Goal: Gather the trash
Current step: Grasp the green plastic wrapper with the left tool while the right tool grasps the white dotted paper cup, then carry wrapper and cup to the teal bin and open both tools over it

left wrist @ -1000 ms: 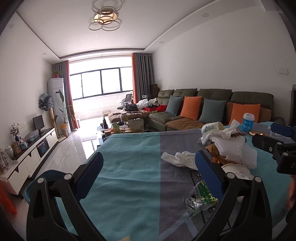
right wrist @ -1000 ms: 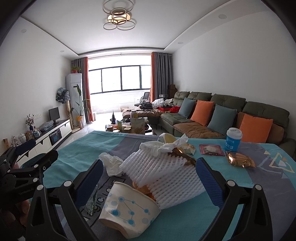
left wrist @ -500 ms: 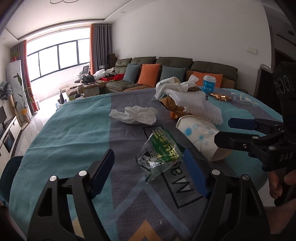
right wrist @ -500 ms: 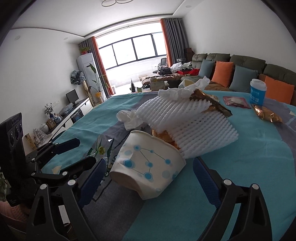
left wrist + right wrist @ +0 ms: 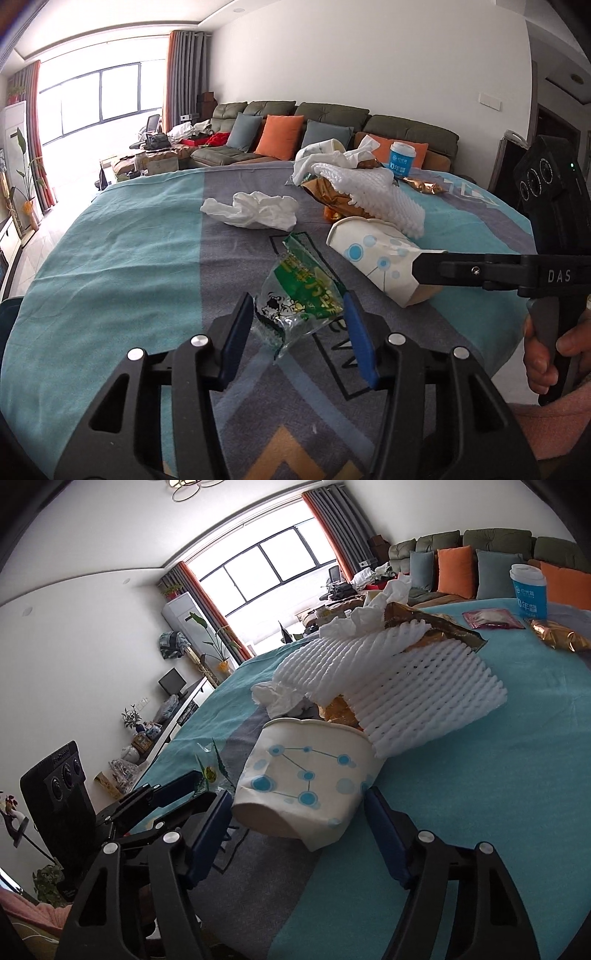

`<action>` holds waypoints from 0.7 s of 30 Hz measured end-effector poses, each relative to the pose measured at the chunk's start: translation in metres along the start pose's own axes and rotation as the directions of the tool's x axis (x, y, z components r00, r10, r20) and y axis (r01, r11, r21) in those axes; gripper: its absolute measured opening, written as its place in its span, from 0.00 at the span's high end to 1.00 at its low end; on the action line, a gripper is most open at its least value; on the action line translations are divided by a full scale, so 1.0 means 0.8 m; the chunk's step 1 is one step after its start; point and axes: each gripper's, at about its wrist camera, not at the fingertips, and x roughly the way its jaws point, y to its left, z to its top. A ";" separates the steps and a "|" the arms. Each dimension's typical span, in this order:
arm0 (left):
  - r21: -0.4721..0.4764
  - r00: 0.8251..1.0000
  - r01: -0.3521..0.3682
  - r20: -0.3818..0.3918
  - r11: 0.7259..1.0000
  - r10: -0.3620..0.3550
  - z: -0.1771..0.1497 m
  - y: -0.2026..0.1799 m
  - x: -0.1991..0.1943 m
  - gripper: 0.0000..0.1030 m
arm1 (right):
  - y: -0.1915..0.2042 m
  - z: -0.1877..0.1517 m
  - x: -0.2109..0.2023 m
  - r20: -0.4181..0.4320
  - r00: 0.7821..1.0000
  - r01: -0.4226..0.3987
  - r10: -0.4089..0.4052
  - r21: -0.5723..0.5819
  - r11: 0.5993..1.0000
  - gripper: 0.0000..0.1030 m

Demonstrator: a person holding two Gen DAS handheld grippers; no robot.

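A crumpled green and clear plastic wrapper (image 5: 299, 291) lies on the table between the pads of my left gripper (image 5: 301, 325); the jaws are open around its near end, not closed on it. A white paper cup with blue dots (image 5: 380, 258) lies on its side to the right. My right gripper (image 5: 299, 819) is open with the cup's base (image 5: 306, 779) between its pads. Behind it lie white foam netting (image 5: 402, 686), a gold wrapper (image 5: 432, 626) and a crumpled white tissue (image 5: 255, 208).
The table wears a teal and grey cloth (image 5: 110, 258). At its far side stand a blue lidded cup (image 5: 528, 590), a red packet (image 5: 493, 618) and a gold snack bag (image 5: 561, 637). A green sofa (image 5: 332, 125) with cushions stands behind.
Both grippers have tilted down and moved in toward the table. The left one now straddles the green wrapper with narrower jaws; the right one now straddles the paper cup's base.
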 end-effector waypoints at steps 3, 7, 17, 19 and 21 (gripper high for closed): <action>-0.019 1.000 -0.020 0.015 1.000 0.020 0.000 0.007 -0.012 0.53 | 0.004 0.001 0.000 0.004 1.000 -0.015 0.015 -0.004 1.000 0.33; -0.051 0.998 -0.054 0.034 0.997 0.056 -0.001 0.026 -0.031 0.54 | 0.013 0.007 0.001 0.002 0.999 -0.044 0.044 -0.024 0.999 0.34; -0.122 0.984 -0.156 0.064 0.980 0.165 -0.004 0.078 -0.073 0.54 | 0.050 0.025 0.023 -0.010 0.989 -0.147 0.147 -0.090 0.985 0.34; -0.136 0.979 -0.181 0.068 0.974 0.191 -0.005 0.089 -0.081 0.54 | 0.062 0.033 0.033 -0.018 0.984 -0.179 0.178 -0.106 0.978 0.34; -0.150 0.973 -0.206 0.072 0.967 0.218 -0.007 0.099 -0.089 0.54 | 0.074 0.041 0.046 -0.033 0.977 -0.211 0.209 -0.125 0.969 0.34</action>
